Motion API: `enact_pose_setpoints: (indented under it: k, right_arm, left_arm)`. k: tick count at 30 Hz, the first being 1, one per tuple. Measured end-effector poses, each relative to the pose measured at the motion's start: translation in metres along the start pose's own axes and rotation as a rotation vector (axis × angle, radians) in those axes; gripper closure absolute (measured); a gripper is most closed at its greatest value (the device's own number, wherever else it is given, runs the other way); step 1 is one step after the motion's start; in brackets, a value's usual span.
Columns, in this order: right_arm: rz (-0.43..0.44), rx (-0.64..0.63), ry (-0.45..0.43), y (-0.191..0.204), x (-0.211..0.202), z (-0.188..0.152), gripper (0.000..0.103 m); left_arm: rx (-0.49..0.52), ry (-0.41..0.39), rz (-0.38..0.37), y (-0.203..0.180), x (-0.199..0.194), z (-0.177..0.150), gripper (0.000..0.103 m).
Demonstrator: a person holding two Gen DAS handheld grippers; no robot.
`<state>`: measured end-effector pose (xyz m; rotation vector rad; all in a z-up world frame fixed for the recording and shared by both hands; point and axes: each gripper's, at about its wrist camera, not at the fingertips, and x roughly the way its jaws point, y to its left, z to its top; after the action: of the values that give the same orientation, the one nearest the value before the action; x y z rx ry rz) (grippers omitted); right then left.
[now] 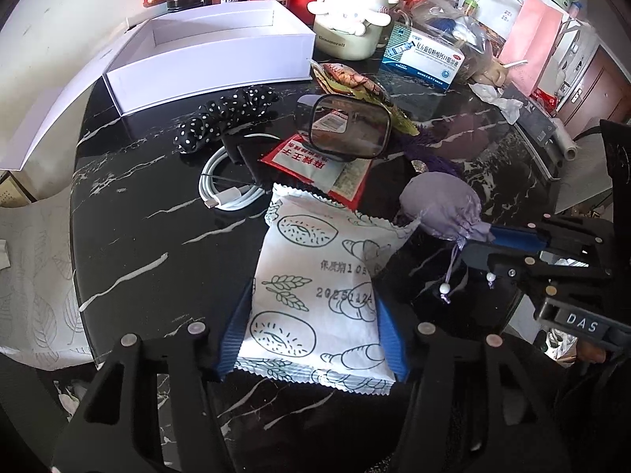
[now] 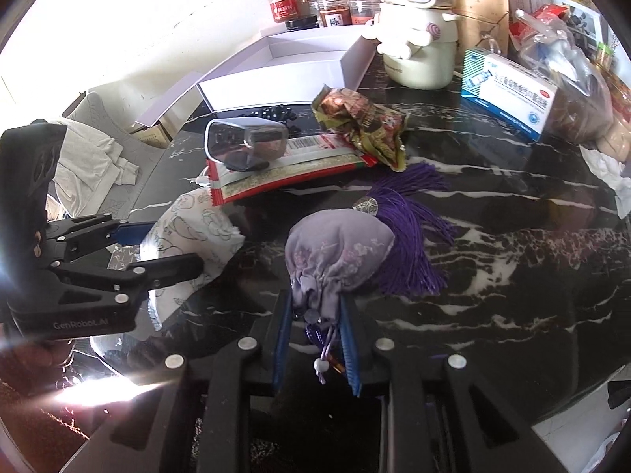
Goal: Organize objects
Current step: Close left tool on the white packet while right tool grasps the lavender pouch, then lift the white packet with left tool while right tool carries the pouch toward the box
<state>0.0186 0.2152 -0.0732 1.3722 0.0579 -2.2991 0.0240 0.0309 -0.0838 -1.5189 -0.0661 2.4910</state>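
On the black marbled tabletop, seen from the left wrist, the left hand-held gripper clamps a white snack packet printed with bread and wheat drawings, its blue pads pressed against both long edges. Beyond the packet lie a red snack sachet and, resting on it, a pair of dark sunglasses. To their left sit a coiled white cable and a black polka-dot scrunchie, with an open white box behind them. A cream character mug and a blue-and-white medicine box stand further back. At right, the right hand-held gripper pinches the neck of a lilac drawstring pouch, just beside the packet's far corner.

From the right wrist, the right hand-held gripper is closed narrowly on the gathered neck of the lilac drawstring pouch, whose beaded cords hang between the blue pads. The pouch body touches a purple tassel lying on the tabletop. Behind are the red snack sachet, the sunglasses on it, and a crumpled green-gold wrapper. The left hand-held gripper enters from the left, holding the white snack packet. The white box, mug and medicine box sit at the far side.
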Motion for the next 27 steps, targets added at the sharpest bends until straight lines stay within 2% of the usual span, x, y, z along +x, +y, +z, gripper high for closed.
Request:
enact_pose_setpoints:
  k: [6,8,10,11,14,18,23,27]
  right_arm:
    - [-0.018,0.01,-0.007,-0.009,-0.003,-0.006,0.079]
    - [-0.028,0.004,-0.019,-0.01,-0.004,-0.007,0.073]
    - [-0.062,0.002,-0.036,-0.011,-0.005,-0.006,0.045]
    - [-0.066,0.001,-0.044,-0.011,-0.005,-0.006,0.041]
    - [-0.053,0.004,-0.057,-0.013,0.0,-0.003,0.041]
    - [-0.086,-0.025,-0.077,-0.008,0.009,0.001,0.041]
    - [-0.133,-0.07,-0.088,-0.001,0.022,0.006,0.041]
    - [-0.124,-0.058,-0.107,-0.005,0.028,0.006,0.041]
  left_arm:
    - [-0.014,0.005,0.002,0.003,0.002,-0.003,0.046]
    - [-0.015,0.025,0.009,0.003,0.009,-0.003,0.046]
    - [-0.001,0.018,0.023,0.001,0.012,-0.002,0.044]
    - [0.01,0.017,0.031,0.0,0.013,-0.001,0.043]
    - [0.035,0.012,0.047,-0.003,0.016,-0.001,0.041]
    - [0.054,-0.001,0.066,-0.006,0.019,0.0,0.039]
    - [0.063,-0.013,0.08,-0.008,0.021,0.0,0.038]
    - [0.065,-0.02,0.082,-0.008,0.021,0.0,0.039]
